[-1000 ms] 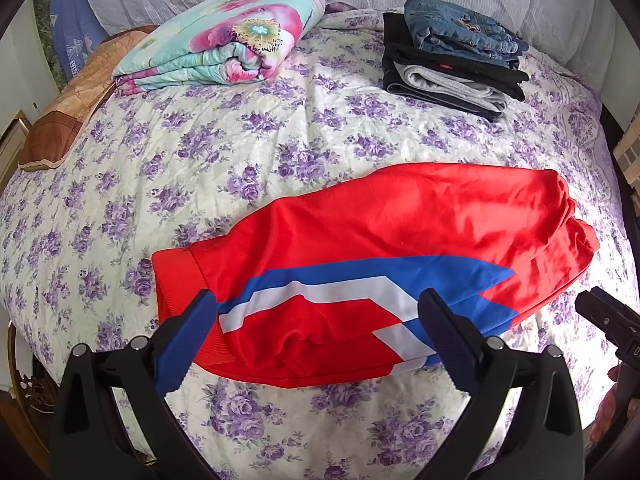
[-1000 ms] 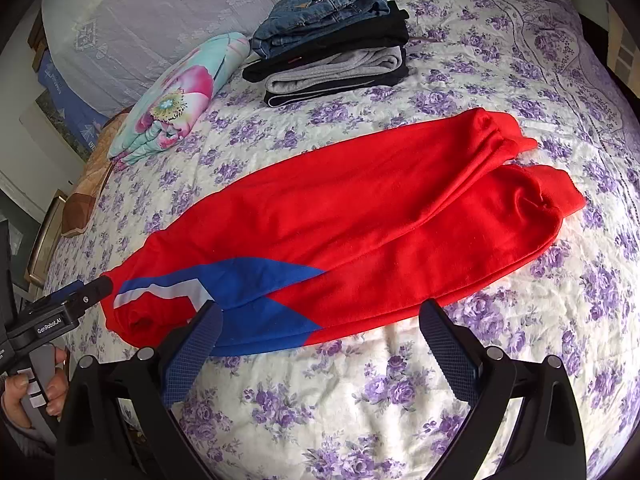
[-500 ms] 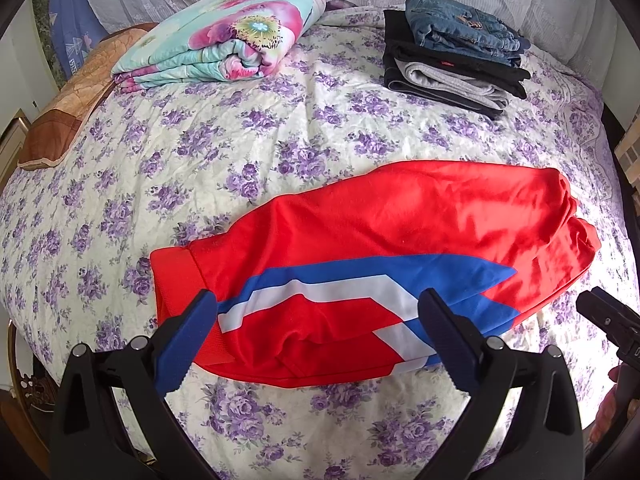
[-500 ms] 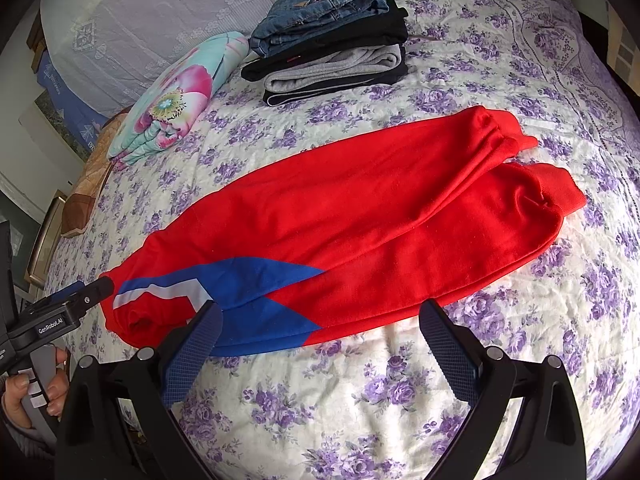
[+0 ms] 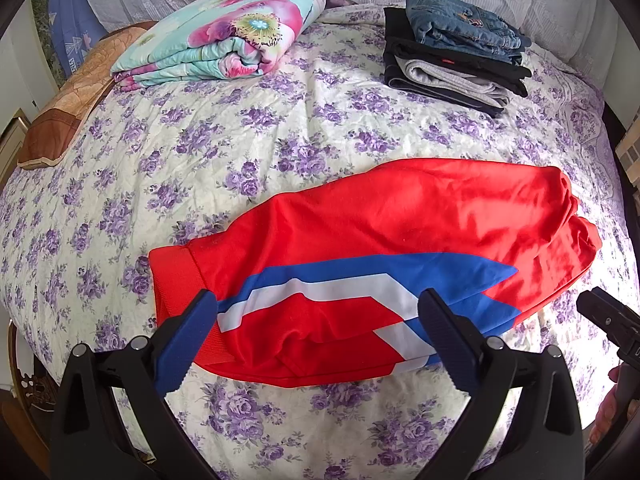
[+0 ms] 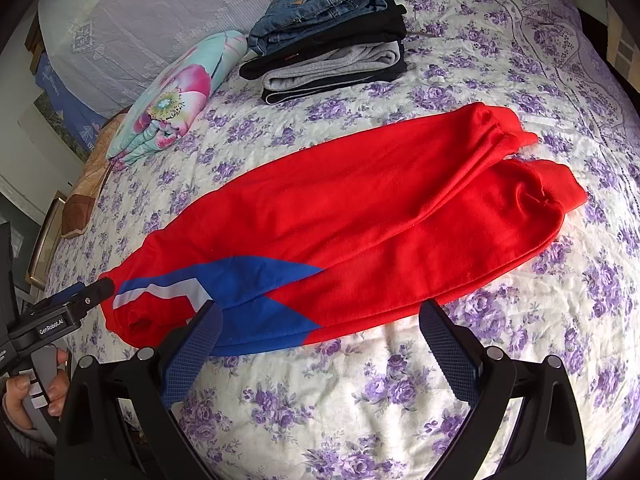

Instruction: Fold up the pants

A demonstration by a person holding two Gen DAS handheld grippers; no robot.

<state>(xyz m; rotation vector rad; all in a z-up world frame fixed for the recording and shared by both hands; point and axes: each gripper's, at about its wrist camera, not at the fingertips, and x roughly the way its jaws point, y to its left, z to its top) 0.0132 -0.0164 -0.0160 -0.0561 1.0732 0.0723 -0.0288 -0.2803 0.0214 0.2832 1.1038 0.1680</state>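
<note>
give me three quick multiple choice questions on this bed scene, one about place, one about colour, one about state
1. Where is the stack of folded clothes?
A. on the floor
B. at the far side of the bed, beside the floral blanket
C. on top of the red pants

2. What colours make up the pants' panel?
A. blue and white
B. green and yellow
C. black and grey

3. What state are the left tool and right tool in?
A. both open, holding nothing
B. both shut on the pants
C. one shut on the blanket

Answers: B, the stack sits next to the blanket; A, blue with white stripe; A, wide gaps, nothing clamped.
</note>
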